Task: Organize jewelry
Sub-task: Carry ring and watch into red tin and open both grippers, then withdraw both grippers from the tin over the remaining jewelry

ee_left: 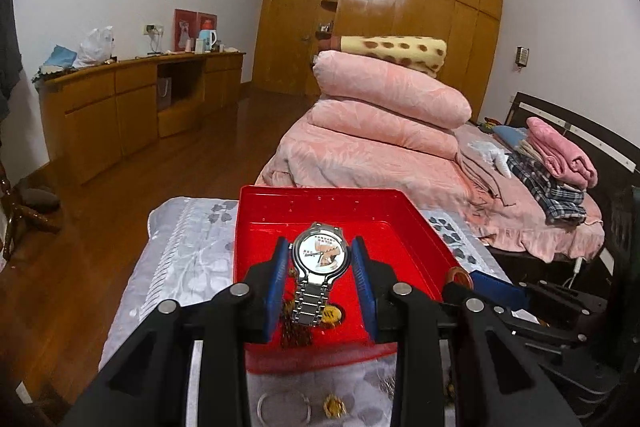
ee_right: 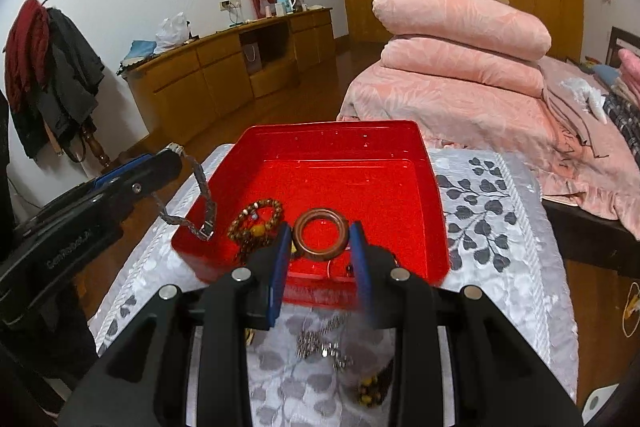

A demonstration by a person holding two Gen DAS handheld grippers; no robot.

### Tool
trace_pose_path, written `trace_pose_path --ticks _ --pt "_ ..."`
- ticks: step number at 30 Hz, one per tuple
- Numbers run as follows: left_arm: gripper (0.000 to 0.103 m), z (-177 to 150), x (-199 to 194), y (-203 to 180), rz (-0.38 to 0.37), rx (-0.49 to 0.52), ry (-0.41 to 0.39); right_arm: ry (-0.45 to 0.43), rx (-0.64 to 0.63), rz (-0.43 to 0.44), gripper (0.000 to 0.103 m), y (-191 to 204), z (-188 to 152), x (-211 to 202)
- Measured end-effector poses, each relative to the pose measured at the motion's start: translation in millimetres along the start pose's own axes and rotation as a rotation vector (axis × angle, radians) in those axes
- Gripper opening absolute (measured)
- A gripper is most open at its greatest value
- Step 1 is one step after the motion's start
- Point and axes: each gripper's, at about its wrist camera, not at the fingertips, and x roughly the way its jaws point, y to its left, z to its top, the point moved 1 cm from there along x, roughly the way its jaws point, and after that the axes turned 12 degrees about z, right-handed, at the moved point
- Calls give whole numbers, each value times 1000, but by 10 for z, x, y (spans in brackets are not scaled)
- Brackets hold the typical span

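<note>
My left gripper (ee_left: 320, 247) is shut on a silver watch (ee_left: 320, 257) with a white face; its metal strap (ee_right: 200, 203) hangs over the red tray (ee_left: 320, 195). My right gripper (ee_right: 321, 231) is shut on a brown wooden bangle (ee_right: 320, 235), held above the near part of the tray (ee_right: 340, 126). A brown bead bracelet (ee_right: 256, 219) lies inside the tray at its left. In the right wrist view the left gripper (ee_right: 168, 157) shows at the left; in the left wrist view the bangle (ee_left: 460, 275) shows at the right.
The tray sits on a grey-and-white leaf-print cloth (ee_right: 492, 203). Loose pieces lie on the cloth near me: a silver chain (ee_right: 320, 343), dark and yellow beads (ee_right: 372, 387), a clear ring (ee_left: 284, 409), a gold piece (ee_left: 334, 407). A bed with pink quilts (ee_left: 384, 131) stands behind.
</note>
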Motion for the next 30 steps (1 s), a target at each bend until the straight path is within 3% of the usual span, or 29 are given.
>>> trace_pose_path --ticks 13,15,16,18,22,26,30 --pt "32 4 623 -49 -10 5 93 59 55 -10 30 -274 101 509" --pt "33 -28 704 -51 -9 15 130 61 56 -17 46 -285 89 533" --pt "35 -32 707 -28 -6 9 127 57 54 -21 48 -272 77 530" --pt "49 -26 680 14 -2 2 121 50 49 -31 55 -274 65 510" --pt "68 19 454 150 15 -15 67 19 49 -55 66 -301 38 368" --pt "83 -11 177 321 60 -30 27 -13 49 -82 85 -318 -71 122" --pt "93 -147 -59 485 83 -44 8 -8 46 -95 91 -316 -261 -68"
